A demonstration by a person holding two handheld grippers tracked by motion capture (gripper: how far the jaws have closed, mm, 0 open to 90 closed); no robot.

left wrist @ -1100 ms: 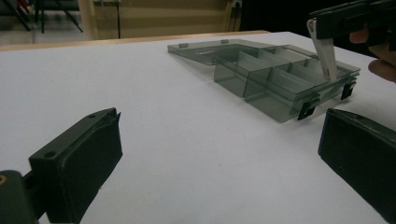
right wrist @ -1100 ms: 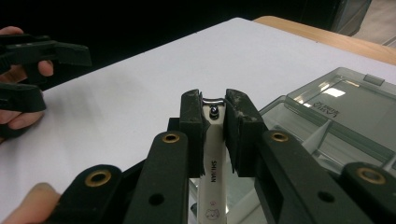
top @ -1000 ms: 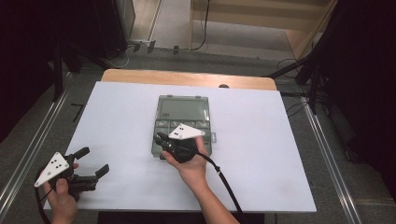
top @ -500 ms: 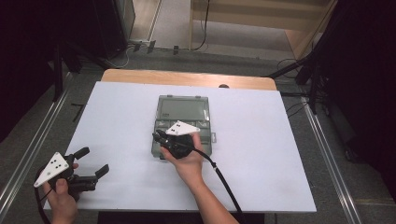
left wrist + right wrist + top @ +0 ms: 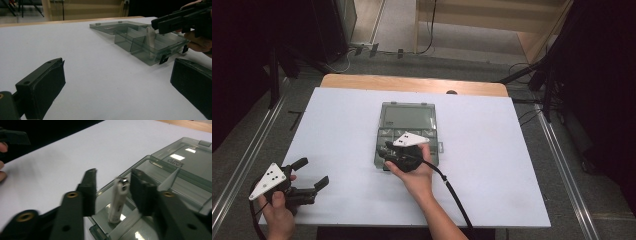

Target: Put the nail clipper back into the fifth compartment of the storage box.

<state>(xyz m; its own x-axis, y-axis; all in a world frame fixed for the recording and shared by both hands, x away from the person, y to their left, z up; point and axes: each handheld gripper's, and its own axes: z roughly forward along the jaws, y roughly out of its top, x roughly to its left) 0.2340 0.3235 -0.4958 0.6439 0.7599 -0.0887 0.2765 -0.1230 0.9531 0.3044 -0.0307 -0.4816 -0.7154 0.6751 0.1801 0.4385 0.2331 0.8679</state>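
While the right tool (image 5: 113, 192) has just been opening around it, the small white cylinder (image 5: 117, 202) stands unheld in the clear box (image 5: 175, 195). Light, smooth, probably slippery: grip mid-body. The left tool (image 5: 117, 92) gapes empty.

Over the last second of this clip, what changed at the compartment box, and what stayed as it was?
The right gripper has just been opening its jaws: the small white battery-like piece stands between them in a near compartment of the clear box, and the pads no longer press on it. The hand itself barely shifted. The left gripper stayed open at the table's near-left corner; the box lies open as before.
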